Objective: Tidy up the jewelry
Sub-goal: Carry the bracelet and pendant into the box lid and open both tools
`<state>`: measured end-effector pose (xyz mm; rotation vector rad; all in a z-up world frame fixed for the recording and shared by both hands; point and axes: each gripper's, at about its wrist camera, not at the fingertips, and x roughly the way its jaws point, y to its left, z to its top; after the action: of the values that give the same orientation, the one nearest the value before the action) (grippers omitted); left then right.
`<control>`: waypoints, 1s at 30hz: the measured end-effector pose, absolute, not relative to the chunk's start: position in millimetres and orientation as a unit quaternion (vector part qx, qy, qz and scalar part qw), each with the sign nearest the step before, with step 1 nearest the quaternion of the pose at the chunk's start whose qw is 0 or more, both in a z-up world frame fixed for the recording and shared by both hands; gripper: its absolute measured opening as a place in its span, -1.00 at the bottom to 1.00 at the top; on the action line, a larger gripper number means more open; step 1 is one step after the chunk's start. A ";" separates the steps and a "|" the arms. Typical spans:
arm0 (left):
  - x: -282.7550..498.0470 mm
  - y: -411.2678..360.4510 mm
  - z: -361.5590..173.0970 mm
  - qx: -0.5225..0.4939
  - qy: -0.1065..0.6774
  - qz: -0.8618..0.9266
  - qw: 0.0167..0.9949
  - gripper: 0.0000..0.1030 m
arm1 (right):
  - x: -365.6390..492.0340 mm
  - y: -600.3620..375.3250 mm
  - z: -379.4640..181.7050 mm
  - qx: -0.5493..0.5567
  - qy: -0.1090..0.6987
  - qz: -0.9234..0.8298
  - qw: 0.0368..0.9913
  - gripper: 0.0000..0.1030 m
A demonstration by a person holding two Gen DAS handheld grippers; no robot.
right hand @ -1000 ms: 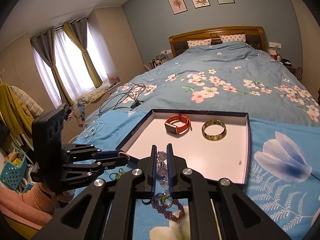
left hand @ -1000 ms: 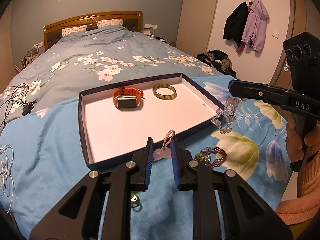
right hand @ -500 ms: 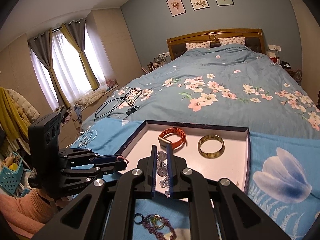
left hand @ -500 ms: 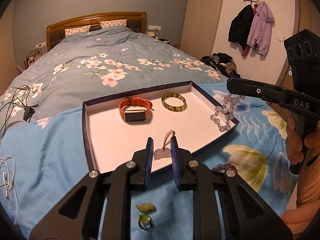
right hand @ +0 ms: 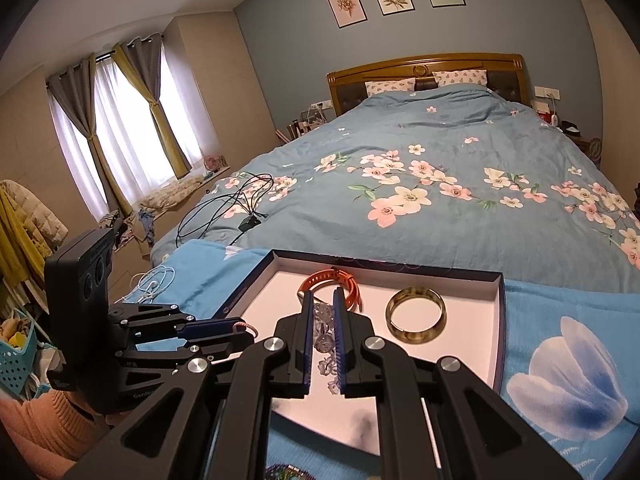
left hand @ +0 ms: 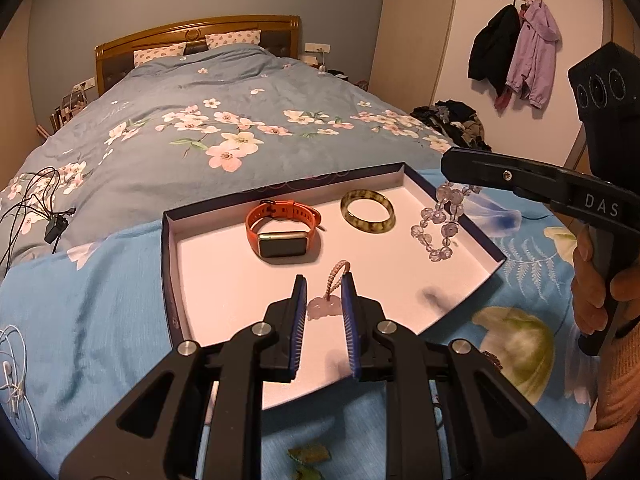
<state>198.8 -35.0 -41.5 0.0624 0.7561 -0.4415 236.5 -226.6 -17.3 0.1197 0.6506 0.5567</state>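
Both grippers have come forward over the tray (left hand: 168, 248) since a second ago, when each hung short of its near rim. Pinched between the left gripper's (left hand: 323, 304) closed-in jaws, a pink pendant (left hand: 323, 307) on its braided loop hangs above the tray's near half. The right gripper (right hand: 322, 334) clamps a clear bead bracelet (left hand: 440, 224), which dangles over the tray's right side, beside the green bangle (left hand: 368, 211). An orange watch (left hand: 282, 232) lies left of the bangle, toward the tray's far rim. The tray itself sits on a blue flowered bedspread (left hand: 80, 312), with tangled white earphones (left hand: 12, 376) well left of it.
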 end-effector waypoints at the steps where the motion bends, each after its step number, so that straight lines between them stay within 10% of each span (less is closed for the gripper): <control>1: 201.0 -36.0 -42.0 0.030 0.367 -0.214 0.905 -0.66 | 238.3 -225.7 -18.1 0.058 0.316 0.269 0.908 -0.85; 30: 252.9 -49.2 -66.1 0.036 0.409 -0.189 0.892 -0.66 | 283.4 -212.9 -45.1 0.057 0.347 0.267 0.898 -0.85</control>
<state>252.9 -49.2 -66.1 0.0753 0.8486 -0.3930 283.4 -212.9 -45.1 0.1177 0.7180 0.5522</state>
